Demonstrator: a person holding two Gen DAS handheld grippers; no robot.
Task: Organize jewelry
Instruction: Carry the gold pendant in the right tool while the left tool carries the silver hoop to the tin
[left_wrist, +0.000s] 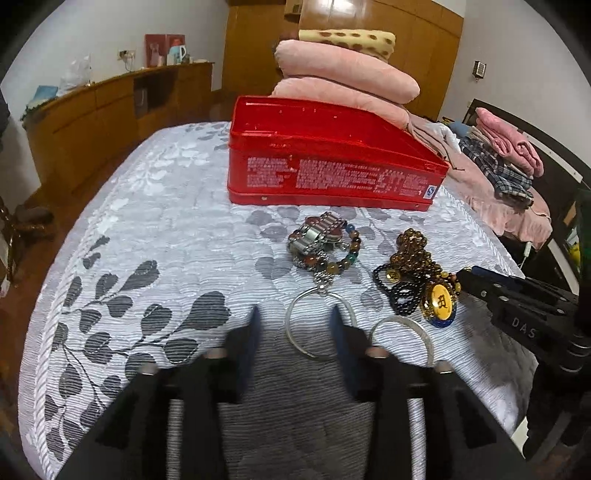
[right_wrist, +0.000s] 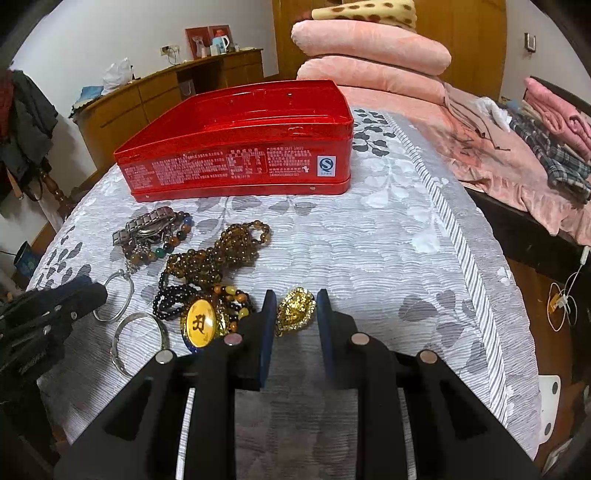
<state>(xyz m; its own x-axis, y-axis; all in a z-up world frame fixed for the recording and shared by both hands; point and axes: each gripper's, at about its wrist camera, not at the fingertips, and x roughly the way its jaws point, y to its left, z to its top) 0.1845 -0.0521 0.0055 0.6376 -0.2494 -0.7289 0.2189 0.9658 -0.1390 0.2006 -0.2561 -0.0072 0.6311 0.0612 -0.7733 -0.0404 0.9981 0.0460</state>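
Right gripper (right_wrist: 295, 317) open, fingers straddling gold pendant (right_wrist: 295, 312) on bed (right_wrist: 388, 258), in front of red tin (right_wrist: 240, 155). Left gripper (left_wrist: 295, 325) open over silver bangle (left_wrist: 317, 328), also in front of tin.

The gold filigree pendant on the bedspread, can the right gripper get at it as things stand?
Probably yes. The gold filigree pendant lies alone on the grey leaf-patterned bedspread, right between the right gripper's open blue-padded fingers, apart from the bead pile; nothing blocks it.
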